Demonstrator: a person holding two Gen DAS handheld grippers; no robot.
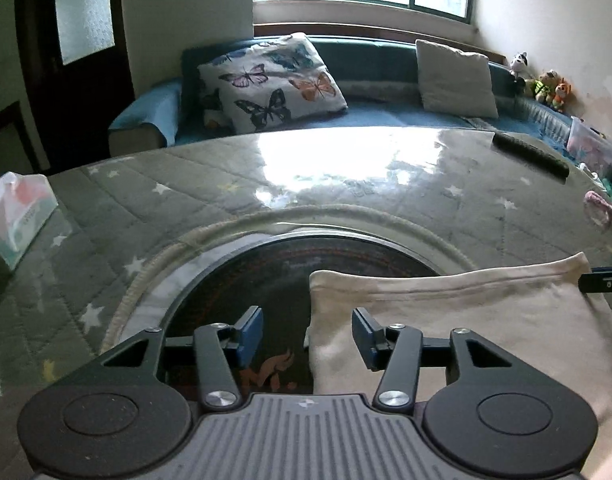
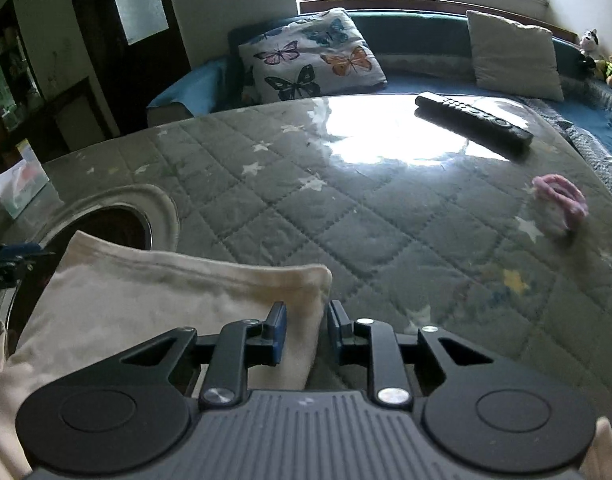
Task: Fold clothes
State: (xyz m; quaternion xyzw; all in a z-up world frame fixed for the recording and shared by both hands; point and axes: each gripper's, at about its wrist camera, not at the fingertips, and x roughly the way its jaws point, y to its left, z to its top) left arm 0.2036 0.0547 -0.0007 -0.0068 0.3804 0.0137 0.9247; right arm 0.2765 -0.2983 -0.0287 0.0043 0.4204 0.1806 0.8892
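A cream folded garment (image 1: pixel 485 320) lies on the glass-topped table over a grey star quilt (image 1: pixel 266 184). My left gripper (image 1: pixel 307 330) is open, its fingers straddling the garment's left folded edge, just above it. In the right wrist view the same garment (image 2: pixel 154 292) lies at the lower left. My right gripper (image 2: pixel 306 330) is open with a narrower gap, around the garment's right edge. Neither gripper holds the cloth. The other gripper's tip shows at each view's edge (image 1: pixel 601 280).
A round dark opening (image 1: pixel 266 280) sits in the table beside the garment. A tissue box (image 1: pixel 18 216) stands at the left, a black remote (image 2: pixel 473 122) and a pink hair tie (image 2: pixel 561 200) at the right. A sofa with pillows (image 1: pixel 274 80) lies behind.
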